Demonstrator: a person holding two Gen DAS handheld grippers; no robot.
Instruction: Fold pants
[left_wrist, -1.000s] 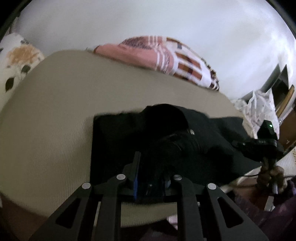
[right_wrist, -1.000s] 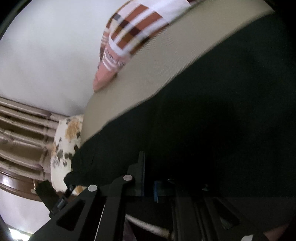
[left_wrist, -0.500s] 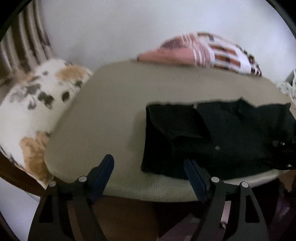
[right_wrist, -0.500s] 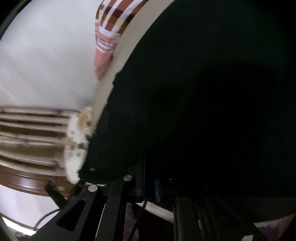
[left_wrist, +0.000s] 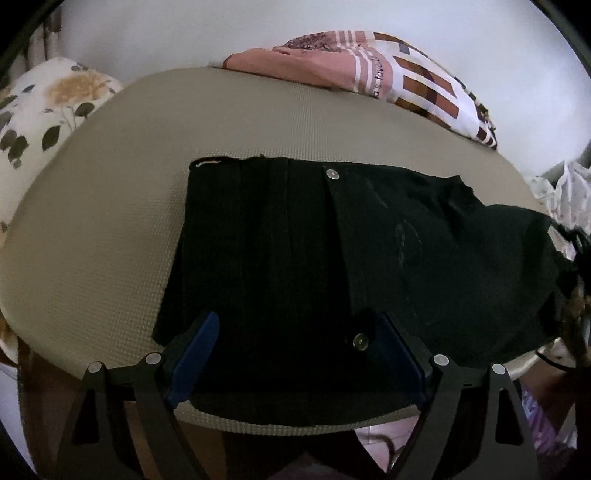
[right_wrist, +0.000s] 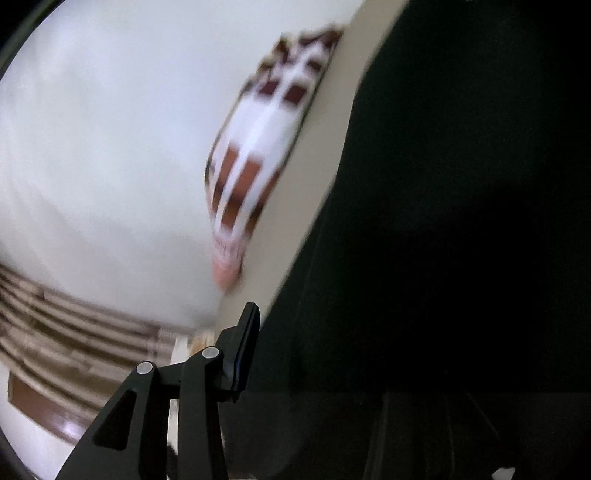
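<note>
Black pants lie folded on a beige ribbed surface, waist end at the left, two metal buttons showing. My left gripper is open, its blue-padded fingers spread over the near edge of the pants, holding nothing. In the right wrist view the pants fill the right side as a dark mass. Only the right gripper's left finger shows clearly; the other side is lost in the dark cloth. That view is blurred by motion.
A pink, white and brown patterned cloth lies at the far edge of the surface, also in the right wrist view. A floral pillow sits at the left. A white wall is behind. A wooden striped headboard shows lower left.
My left gripper let go of the pants, opened wide and drew back to the near edge. The pants now lie flatter. The right gripper's finger has spread out and its view has swung.
</note>
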